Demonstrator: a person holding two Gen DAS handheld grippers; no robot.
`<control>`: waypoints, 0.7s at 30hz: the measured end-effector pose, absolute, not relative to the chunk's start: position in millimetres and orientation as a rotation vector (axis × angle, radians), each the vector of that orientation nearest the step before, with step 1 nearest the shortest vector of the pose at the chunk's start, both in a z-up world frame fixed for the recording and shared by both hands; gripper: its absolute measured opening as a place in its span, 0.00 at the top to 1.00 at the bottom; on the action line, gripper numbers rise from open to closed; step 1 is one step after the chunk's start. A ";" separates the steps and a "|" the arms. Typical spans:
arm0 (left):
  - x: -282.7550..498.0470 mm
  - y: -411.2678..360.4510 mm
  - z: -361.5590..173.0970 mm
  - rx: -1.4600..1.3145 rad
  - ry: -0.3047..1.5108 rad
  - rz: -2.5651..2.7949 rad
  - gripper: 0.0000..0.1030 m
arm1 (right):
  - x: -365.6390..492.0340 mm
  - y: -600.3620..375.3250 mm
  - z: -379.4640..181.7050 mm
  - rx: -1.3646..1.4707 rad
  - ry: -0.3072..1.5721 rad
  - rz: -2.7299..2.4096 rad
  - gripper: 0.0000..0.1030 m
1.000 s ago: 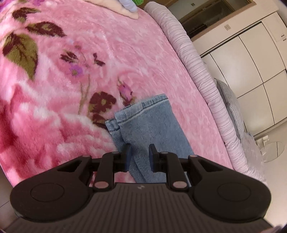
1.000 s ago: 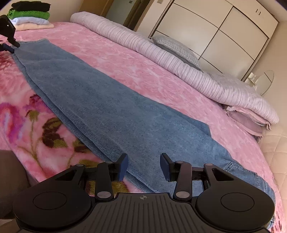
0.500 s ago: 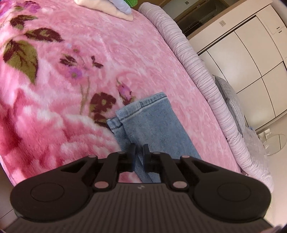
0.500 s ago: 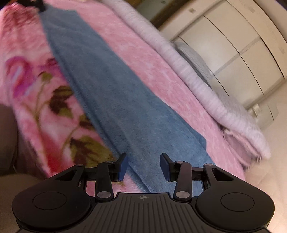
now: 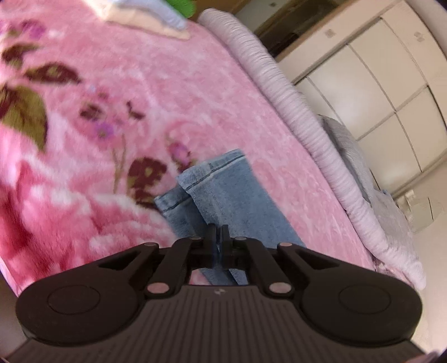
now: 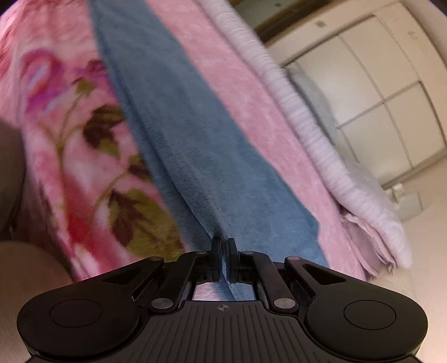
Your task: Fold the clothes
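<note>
change: left gripper (image 5: 217,233) and right gripper (image 6: 223,247), apart a second ago, now pinch the jeans (image 5: 223,192) at lower centre | jeans lie along pink blanket (image 5: 173,92) | around: folded clothes (image 5: 151,16) upper left, wardrobe (image 5: 385,92) right

Both wrist cameras sit low and close over the pink floral fleece blanket (image 5: 117,92), angled downward across the bed toward the cream panelled wardrobe (image 6: 371,92); both share the long blue denim jeans (image 5: 237,201)
</note>
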State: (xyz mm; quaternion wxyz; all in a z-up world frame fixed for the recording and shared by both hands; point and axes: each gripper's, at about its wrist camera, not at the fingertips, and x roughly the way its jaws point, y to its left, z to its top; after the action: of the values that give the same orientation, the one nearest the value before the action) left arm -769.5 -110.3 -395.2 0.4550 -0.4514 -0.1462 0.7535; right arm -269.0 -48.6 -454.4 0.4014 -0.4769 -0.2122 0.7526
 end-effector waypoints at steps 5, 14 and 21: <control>-761.2 -118.9 -391.6 -1.050 -0.268 1.861 1.00 | -267.2 -53.8 -441.9 -1.152 -0.507 1.890 0.99; -756.6 -114.3 -404.1 -1.014 -0.083 1.972 0.96 | -274.7 -66.1 -463.7 -1.281 -0.541 1.864 0.99; -728.1 -122.7 -374.2 -0.921 0.141 2.053 0.96 | -222.0 -59.1 -430.8 -1.049 -0.041 1.864 0.98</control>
State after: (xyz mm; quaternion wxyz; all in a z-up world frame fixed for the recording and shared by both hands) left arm -728.1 -122.7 -374.2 0.4293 -0.3690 0.0564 0.8224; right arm -222.0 -59.1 -430.8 0.4806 -0.4300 -0.0166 0.7641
